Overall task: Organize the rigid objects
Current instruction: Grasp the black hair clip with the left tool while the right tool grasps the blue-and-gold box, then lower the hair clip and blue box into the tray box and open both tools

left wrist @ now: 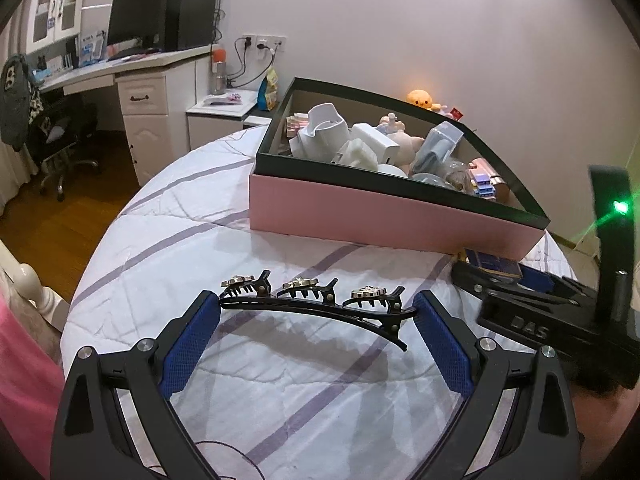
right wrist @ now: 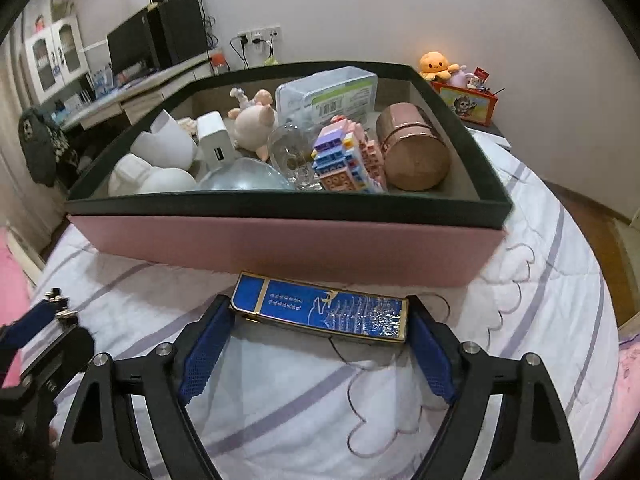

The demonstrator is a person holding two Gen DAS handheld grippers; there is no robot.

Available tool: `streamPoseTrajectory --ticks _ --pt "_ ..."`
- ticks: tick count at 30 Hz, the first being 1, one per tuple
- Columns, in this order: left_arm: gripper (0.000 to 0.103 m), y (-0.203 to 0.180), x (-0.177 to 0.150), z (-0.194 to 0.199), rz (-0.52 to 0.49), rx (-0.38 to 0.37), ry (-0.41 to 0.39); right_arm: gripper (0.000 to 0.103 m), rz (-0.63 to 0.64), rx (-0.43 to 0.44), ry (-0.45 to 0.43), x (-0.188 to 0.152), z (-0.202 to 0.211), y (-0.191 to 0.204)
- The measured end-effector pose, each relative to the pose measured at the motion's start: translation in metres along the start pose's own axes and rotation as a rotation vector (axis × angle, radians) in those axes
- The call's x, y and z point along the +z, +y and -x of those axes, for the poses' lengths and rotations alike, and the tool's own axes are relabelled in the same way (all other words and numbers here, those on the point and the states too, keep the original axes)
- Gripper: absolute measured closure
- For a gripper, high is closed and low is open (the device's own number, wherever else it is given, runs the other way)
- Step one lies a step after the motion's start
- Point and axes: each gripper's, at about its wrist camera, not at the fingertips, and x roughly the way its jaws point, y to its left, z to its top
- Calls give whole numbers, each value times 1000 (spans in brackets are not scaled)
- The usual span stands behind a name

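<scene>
Crosswise, blue box spans right claw.

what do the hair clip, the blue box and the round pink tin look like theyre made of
Hair clip: thin black metal by the look, glossy, with three silver-toned ornaments on top; possibly lacquered.
Blue box: probably printed card or tin; glossy blue face, gold edging, glittery print.
Round pink tin: metal, rose-gold, with a brushed sheen and soft reflections on its end.

The blue box hides mostly behind the right claw — its print stays unreadable.
</scene>
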Motion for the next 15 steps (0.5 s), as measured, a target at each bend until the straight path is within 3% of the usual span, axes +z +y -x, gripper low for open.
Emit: streamPoseTrajectory --ticks 15 --pt "5 -9 -5 18 -40 6 -30 18 -15 62 -35 -24 43 -10"
